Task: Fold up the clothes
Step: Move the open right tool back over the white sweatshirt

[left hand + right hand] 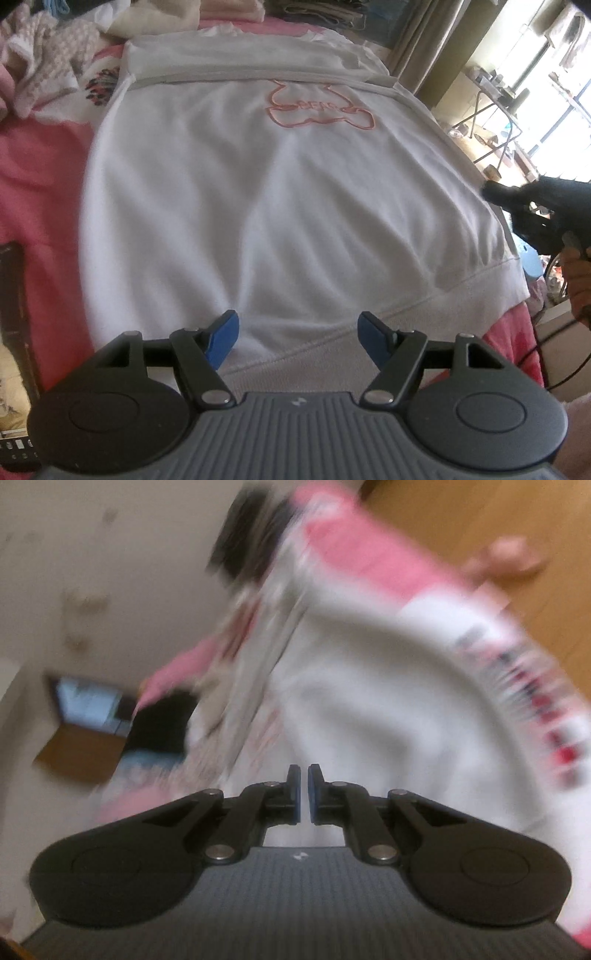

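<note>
Right, the white sweatshirt (280,206) lies spread flat on the pink bedspread (40,192), print side up, and everything else is placed around it. Its long axis runs away from the left gripper: the ribbed hem sits nearest that tool, and the pink outline print (321,107) reads upside down toward the far end, so the neck likely points away. A folded band crosses the sweatshirt beyond the print, probably a sleeve or top part already turned in.

At the hem hovers the left gripper (298,341), angled down, its 2 blue pads (221,339) standing wide apart with nothing between them. That spread looks like a setup for pinching the hem edge.

At the sweatshirt's right edge, the right gripper (491,190) shows dark and blurred, with a hand (580,284) on its handle. In its own view the right gripper's pads are almost together, only a thin slit between them, and no cloth is caught there. That view is heavily smeared; white fabric fills it beyond the tips.

Beyond the sweatshirt's far end, a heap of other clothes (48,48) waits, pale and knitted, likely next in line.
</note>
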Demonstrator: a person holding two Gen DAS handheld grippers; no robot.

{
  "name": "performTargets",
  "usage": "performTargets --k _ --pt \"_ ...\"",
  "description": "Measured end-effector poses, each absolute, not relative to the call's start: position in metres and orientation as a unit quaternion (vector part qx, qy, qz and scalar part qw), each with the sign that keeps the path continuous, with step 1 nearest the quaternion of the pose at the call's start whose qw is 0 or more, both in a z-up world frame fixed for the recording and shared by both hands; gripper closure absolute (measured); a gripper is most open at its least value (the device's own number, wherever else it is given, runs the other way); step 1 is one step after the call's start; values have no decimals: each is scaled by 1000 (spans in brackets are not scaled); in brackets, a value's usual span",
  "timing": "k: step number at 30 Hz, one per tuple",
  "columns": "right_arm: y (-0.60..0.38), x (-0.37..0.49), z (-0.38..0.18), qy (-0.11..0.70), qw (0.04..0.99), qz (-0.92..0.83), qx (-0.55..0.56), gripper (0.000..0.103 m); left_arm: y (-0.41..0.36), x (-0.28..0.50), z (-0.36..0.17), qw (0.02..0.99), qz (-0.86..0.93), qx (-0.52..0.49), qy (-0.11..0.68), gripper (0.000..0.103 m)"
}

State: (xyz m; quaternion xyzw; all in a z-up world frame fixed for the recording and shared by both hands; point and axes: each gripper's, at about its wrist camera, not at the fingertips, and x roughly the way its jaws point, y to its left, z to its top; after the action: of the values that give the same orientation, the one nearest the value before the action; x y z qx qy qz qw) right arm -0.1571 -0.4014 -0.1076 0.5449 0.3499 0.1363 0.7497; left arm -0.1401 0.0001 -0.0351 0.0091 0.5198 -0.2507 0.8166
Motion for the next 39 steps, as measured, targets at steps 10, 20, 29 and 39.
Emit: performTargets --k 10,20,29,39 --pt "-352 -150 -137 452 697 203 519 102 11 -154 -35 807 -253 23 534 31" --pt "-340 -161 -137 506 675 242 479 99 20 -161 -36 798 -250 18 548 31" --pt "-308 -151 -125 568 649 305 404 96 33 -173 -32 786 -247 26 567 31" --pt "-298 -111 -74 509 734 291 344 73 32 -164 -21 798 -231 27 556 28"
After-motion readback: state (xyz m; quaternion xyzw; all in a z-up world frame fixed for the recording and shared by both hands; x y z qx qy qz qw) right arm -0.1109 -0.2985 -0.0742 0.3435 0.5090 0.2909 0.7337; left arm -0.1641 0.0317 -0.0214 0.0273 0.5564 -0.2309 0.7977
